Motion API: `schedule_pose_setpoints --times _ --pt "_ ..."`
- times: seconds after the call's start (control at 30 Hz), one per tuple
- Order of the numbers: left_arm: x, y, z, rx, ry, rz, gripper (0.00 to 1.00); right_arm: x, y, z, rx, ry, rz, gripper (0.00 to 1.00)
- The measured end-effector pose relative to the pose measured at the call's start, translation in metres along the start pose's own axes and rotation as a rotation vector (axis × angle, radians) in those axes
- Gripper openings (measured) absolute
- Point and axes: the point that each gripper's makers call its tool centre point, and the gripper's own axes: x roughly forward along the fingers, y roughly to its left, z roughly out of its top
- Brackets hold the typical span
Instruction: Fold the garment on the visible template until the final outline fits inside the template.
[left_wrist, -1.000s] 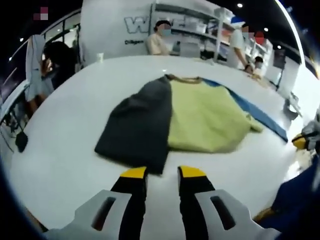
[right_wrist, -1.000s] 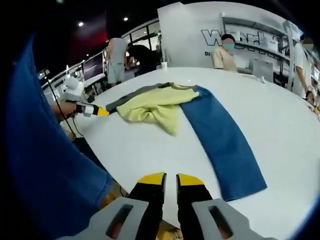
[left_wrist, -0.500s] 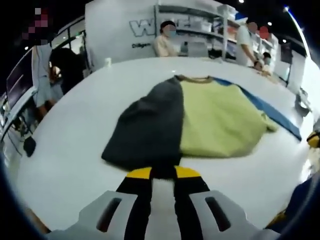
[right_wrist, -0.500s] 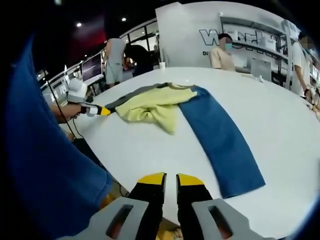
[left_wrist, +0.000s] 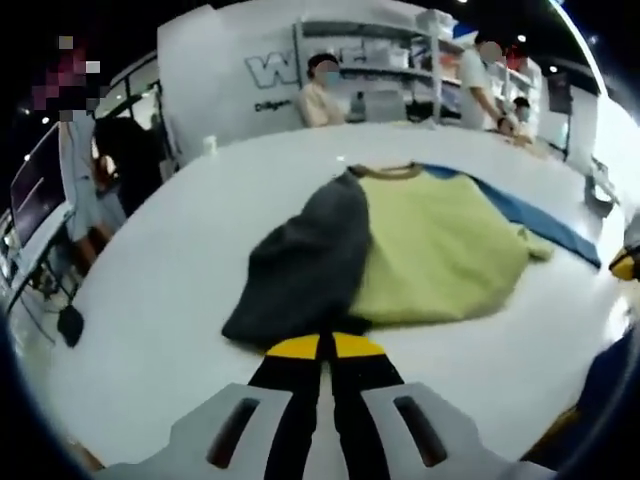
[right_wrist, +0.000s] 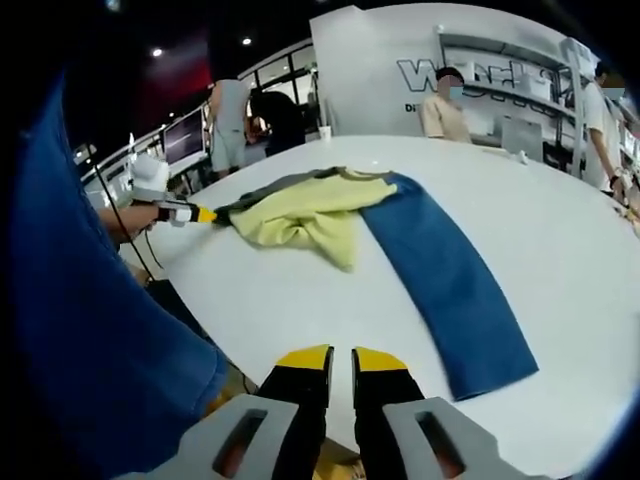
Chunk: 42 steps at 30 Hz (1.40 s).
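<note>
Your left hand-held gripper (left_wrist: 320, 347) pinches the garment (left_wrist: 400, 250) hem; your right hand-held gripper (right_wrist: 340, 358), narrowly parted, faces the template (right_wrist: 450, 280) whole.

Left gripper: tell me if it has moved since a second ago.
Yes. In the right gripper view, the left gripper has gone across the white table to the garment's dark edge and shut on it.

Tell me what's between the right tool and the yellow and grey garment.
In the right gripper view, bare white table lies between the right tool and the yellow and grey garment.
</note>
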Motion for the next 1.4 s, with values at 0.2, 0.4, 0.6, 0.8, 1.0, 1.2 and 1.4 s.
schedule_pose_setpoints --times 0.2,0.4,0.6,0.8,1.0,1.2,1.4 --pt "-0.002 0.023 0.023 0.102 -0.010 -0.039 0.00 0.002 0.002 0.000 0.007 -0.006 0.008 0.04" --pt "-0.004 0.045 0.052 0.157 -0.005 -0.082 0.00 0.003 0.001 -0.001 0.020 -0.012 0.004 0.04" --pt "-0.004 0.061 0.071 0.169 -0.013 -0.140 0.00 0.003 0.003 -0.001 0.026 -0.020 -0.003 0.03" --pt "-0.006 0.074 0.081 0.216 0.002 -0.179 0.00 0.002 0.003 0.000 0.038 -0.028 -0.012 0.03" --pt "-0.011 0.087 0.102 0.271 0.005 -0.233 0.00 0.003 0.005 -0.002 0.046 -0.034 -0.015 0.03" --pt "-0.014 0.094 0.125 0.305 -0.002 -0.278 0.00 0.003 0.009 -0.004 0.064 -0.039 -0.022 0.03" --pt "-0.012 0.112 0.152 0.373 0.021 -0.312 0.00 0.004 0.014 -0.007 0.079 -0.040 -0.028 0.03"
